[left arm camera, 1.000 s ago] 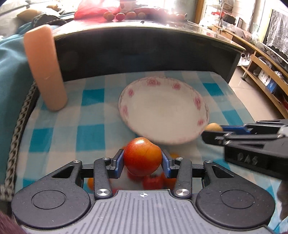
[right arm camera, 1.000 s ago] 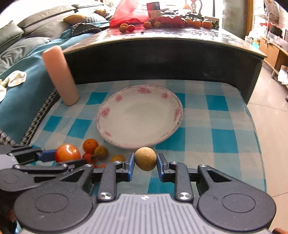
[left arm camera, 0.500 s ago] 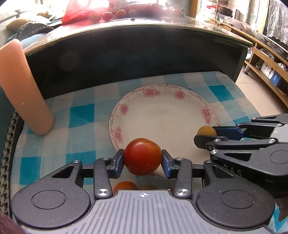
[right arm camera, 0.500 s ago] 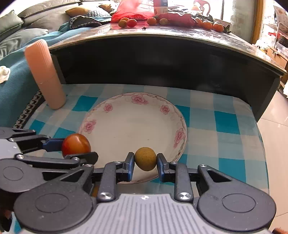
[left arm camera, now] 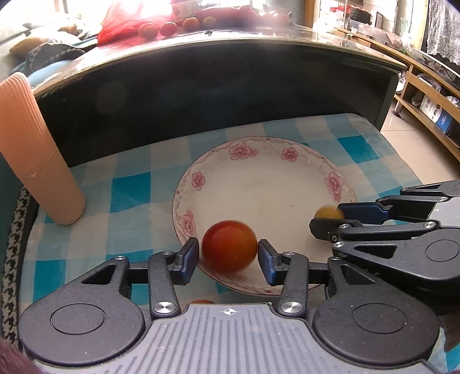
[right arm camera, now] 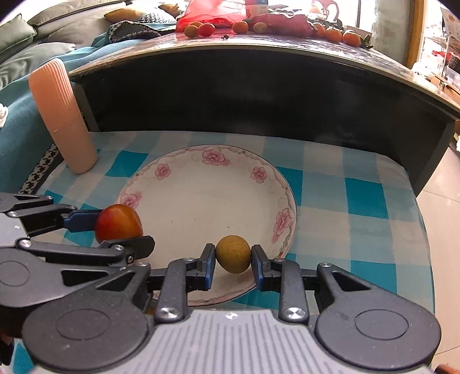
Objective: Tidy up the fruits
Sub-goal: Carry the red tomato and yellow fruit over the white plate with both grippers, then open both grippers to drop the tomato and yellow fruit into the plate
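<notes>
A white plate with pink flowers point(left arm camera: 258, 161) point(right arm camera: 201, 161) lies on the blue checked cloth. My left gripper point(left arm camera: 229, 253) has opened a little: small gaps show between its pads and a red-orange fruit point(left arm camera: 229, 246) point(right arm camera: 118, 223) over the plate's near edge. My right gripper point(right arm camera: 233, 260) is shut on a small yellow-brown fruit point(right arm camera: 233, 253) point(left arm camera: 327, 213) over the plate's near right part. The two grippers are side by side.
A ribbed peach cylinder point(left arm camera: 31, 155) point(right arm camera: 61, 115) stands at the cloth's far left. A dark counter point(left arm camera: 218, 72) rises behind the plate, with more fruit and a red bag point(right arm camera: 212, 20) on top. One orange fruit point(left arm camera: 201, 302) peeks from under my left gripper.
Both grippers moved forward from the fruit pile to over the plate's near edge. The left jaws have parted slightly around the red-orange fruit.
</notes>
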`<act>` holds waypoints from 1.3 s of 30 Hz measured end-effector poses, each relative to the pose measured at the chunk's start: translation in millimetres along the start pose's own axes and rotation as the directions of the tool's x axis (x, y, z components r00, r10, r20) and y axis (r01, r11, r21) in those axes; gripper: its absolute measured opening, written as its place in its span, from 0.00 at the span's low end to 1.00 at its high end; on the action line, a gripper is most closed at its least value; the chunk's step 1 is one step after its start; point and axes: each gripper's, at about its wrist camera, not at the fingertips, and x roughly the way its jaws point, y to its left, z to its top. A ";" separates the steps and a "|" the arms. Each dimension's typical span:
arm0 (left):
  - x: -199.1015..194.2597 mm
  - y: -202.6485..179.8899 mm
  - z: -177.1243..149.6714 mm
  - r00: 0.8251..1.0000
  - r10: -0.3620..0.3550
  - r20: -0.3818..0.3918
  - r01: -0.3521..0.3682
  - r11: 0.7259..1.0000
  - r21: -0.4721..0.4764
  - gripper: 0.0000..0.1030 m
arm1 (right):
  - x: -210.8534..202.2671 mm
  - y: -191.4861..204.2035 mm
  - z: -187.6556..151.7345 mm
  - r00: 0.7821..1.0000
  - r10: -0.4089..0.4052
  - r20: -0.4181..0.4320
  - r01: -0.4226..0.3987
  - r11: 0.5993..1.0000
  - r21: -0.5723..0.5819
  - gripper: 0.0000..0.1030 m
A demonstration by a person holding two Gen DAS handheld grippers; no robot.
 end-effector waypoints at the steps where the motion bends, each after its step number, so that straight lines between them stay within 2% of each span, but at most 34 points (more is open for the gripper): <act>1: -0.1 0.7 0.1 1.000 0.002 0.002 -0.002 1.000 -0.003 0.57 | -0.1 -0.2 -0.2 1.000 0.002 0.000 -0.002 1.000 0.002 0.43; 14: -9.9 7.8 1.7 1.000 0.002 0.030 -0.001 1.000 -0.022 0.62 | -7.3 -5.5 2.5 1.000 0.012 0.025 -0.012 1.000 0.025 0.50; 39: -48.0 21.1 -23.2 0.999 0.004 0.033 -0.003 1.000 -0.031 0.67 | -41.3 7.2 -12.6 0.998 0.035 0.051 -0.035 0.999 0.016 0.50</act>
